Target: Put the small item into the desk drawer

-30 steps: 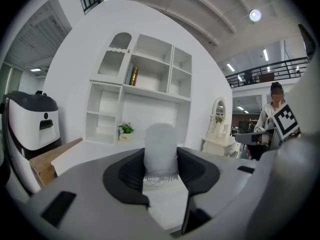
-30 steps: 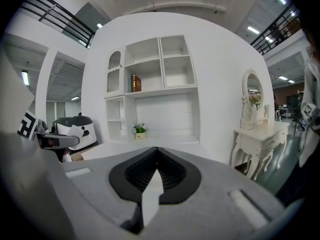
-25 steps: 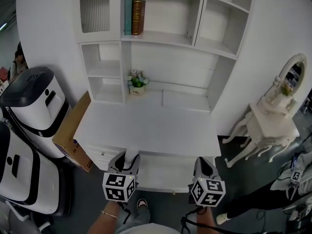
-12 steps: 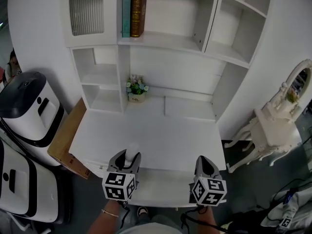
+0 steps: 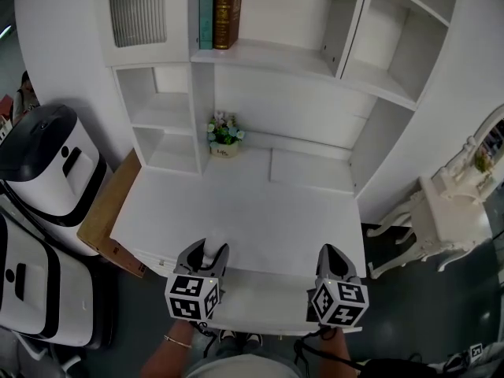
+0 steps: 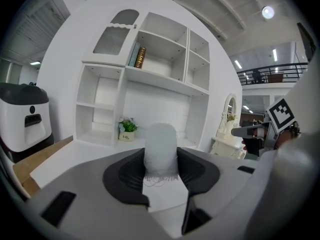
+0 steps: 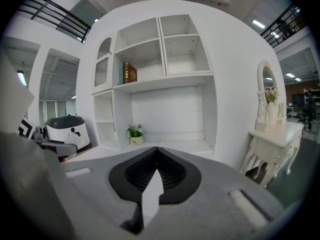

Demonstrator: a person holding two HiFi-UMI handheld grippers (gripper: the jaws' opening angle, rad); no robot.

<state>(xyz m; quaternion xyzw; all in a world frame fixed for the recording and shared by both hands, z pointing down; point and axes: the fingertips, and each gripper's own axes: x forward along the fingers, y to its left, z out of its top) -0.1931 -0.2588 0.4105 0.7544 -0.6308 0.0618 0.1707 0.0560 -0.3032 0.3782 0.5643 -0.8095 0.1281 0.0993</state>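
My left gripper (image 5: 207, 255) hovers over the front edge of the white desk (image 5: 236, 207), shut on a small white fuzzy cylinder (image 5: 213, 248). In the left gripper view the cylinder (image 6: 160, 140) stands upright between the dark pads of the left gripper (image 6: 161, 168). My right gripper (image 5: 331, 258) hangs level with it at the desk's front right, and in the right gripper view the right gripper (image 7: 157, 170) is shut with nothing in it. A white drawer part (image 5: 264, 294) shows below the desk edge between the two grippers; I cannot tell whether it is open.
The shelf unit on the desk holds a small flower pot (image 5: 224, 137) and two books (image 5: 220, 12). White appliances (image 5: 43, 168) and a cardboard box (image 5: 106, 215) crowd the desk's left side. A white dressing table (image 5: 461, 199) stands at the right.
The head view has drawn closer to the desk, so desk and shelves sit lower and larger. Both grippers keep their places near the front edge; the left still holds the cylinder.
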